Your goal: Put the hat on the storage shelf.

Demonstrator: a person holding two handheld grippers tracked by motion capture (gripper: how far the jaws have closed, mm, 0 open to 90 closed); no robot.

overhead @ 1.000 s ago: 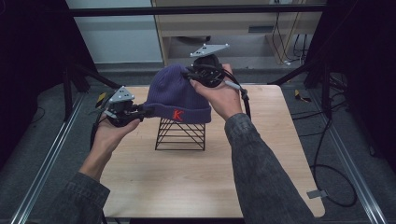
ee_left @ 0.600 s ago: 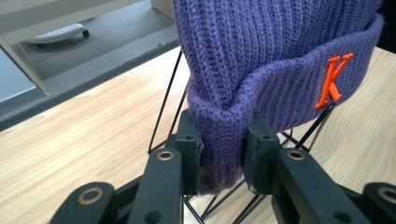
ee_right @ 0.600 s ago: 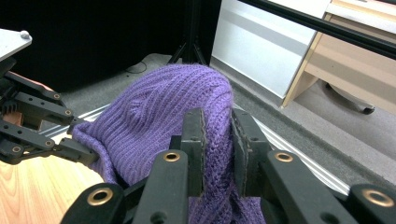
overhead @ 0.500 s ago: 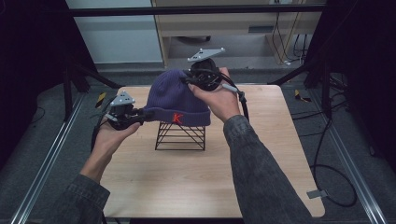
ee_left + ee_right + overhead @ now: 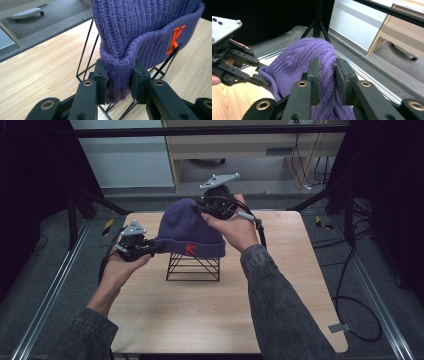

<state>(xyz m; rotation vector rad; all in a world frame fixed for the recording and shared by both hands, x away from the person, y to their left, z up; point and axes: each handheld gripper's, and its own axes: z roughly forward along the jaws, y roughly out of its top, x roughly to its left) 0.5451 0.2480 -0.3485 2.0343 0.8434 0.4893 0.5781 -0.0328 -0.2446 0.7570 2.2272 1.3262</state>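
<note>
While the purple beanie point(image 5: 187, 232) sits draped over the black wire stand point(image 5: 193, 268) in the middle of the tabletop point(image 5: 280, 320), we have both tools on it at once. Our left tool point(image 5: 119, 83) is clamped on the folded cuff at the hat's left edge: in the left gripper view the thick ribbed band is squeezed between the two jaws, with the orange letter K point(image 5: 175, 40) just off to the side. Our right tool point(image 5: 327, 75) pinches a ridge of knit up near the crown, jaws closed on the fabric, and in the right gripper view we can see the left tool at the cuff farther off.

We judge this to be the fitting or lifting step, the hat held at two opposite points with the stand underneath. We can't tell from here whether the cuff is fully seated around the wire frame or riding a little above it; the rim looks level in the high view, and the stand's lower bars are bare.

Next we need both hands to move together, keeping the pull even, because a one-sided tug could tip the light stand or stretch the knit out of one grip
</note>
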